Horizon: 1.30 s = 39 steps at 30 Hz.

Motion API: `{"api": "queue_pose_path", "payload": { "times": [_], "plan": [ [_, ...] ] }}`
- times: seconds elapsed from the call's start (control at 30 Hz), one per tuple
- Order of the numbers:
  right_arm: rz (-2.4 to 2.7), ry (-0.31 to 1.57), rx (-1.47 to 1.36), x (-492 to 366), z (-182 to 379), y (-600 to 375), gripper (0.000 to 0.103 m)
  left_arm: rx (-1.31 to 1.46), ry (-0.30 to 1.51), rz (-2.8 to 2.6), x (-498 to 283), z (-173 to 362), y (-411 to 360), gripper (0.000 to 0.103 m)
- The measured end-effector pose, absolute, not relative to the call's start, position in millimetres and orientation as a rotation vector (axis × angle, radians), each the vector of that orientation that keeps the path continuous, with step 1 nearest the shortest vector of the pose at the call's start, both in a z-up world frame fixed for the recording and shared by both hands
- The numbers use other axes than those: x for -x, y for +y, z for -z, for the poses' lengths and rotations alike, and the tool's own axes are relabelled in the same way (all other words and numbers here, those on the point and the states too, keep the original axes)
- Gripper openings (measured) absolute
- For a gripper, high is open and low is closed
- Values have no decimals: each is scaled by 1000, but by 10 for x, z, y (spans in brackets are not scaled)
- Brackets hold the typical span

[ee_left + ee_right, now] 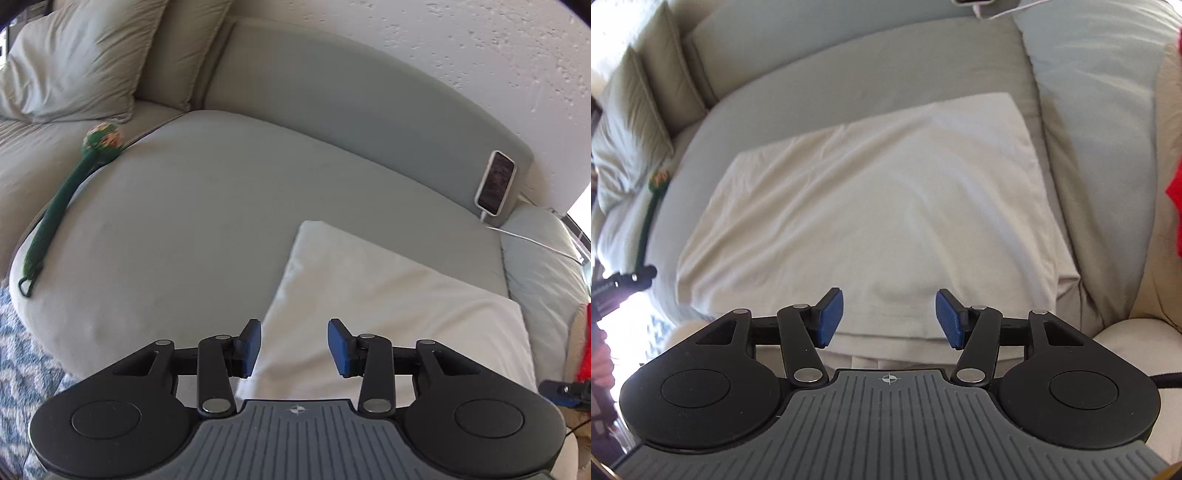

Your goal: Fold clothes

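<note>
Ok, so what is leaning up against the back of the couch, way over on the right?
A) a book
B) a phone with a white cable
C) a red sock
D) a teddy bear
B: in the left wrist view a phone in a pale case stands propped against the couch back, with a white cable trailing from its bottom end.
</note>
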State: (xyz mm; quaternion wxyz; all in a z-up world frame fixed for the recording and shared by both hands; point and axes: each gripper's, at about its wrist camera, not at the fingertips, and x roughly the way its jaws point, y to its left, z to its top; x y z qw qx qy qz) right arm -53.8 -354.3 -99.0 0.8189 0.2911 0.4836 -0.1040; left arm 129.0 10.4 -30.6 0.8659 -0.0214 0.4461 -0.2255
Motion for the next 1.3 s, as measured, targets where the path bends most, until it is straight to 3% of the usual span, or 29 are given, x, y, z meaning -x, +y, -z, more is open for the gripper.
{"api": "queue_pose_path", "payload": {
  "times": [0.17, 0.3, 0.47, 0.83, 0.97, 1.13, 1.17, 1.2, 1.23, 1.3],
  "plan": [
    [354, 888, -697, 549, 847, -3984, 57, -40, 958, 533, -1479, 409, -457, 41],
    [424, 899, -726, 460, 993, -4288, 49, -13, 1033, 471, -1860, 588, -662, 44],
    [429, 845, -827, 348, 1130, -4568, 50, 70, 1099, 369, -2421, 736, -708, 53],
    [506, 815, -978, -381, 1582, -5249, 51, 122, 1116, 485, -3134, 1195, -786, 52],
    [483, 814, -1079, -518, 1785, -5383, 49, 141, 1154, 562, -3168, 1324, -759, 39],
    [428, 835, -1117, -610, 1929, -5366, 32, 91, 1149, 585, -3134, 1383, -807, 35],
    [431, 835, -1110, -627, 1939, -5354, 30, 81, 1145, 586, -3126, 1387, -818, 27],
    [434, 832, -1103, -643, 1943, -5343, 22, 66, 1138, 591, -3117, 1385, -830, 6],
    [434, 831, -1088, -664, 1940, -5328, 8, 46, 1120, 598, -3102, 1372, -839, 3],
    [428, 830, -1045, -705, 1912, -5289, 6, 35, 1053, 583, -3043, 1319, -822, 1]
  ]
}}
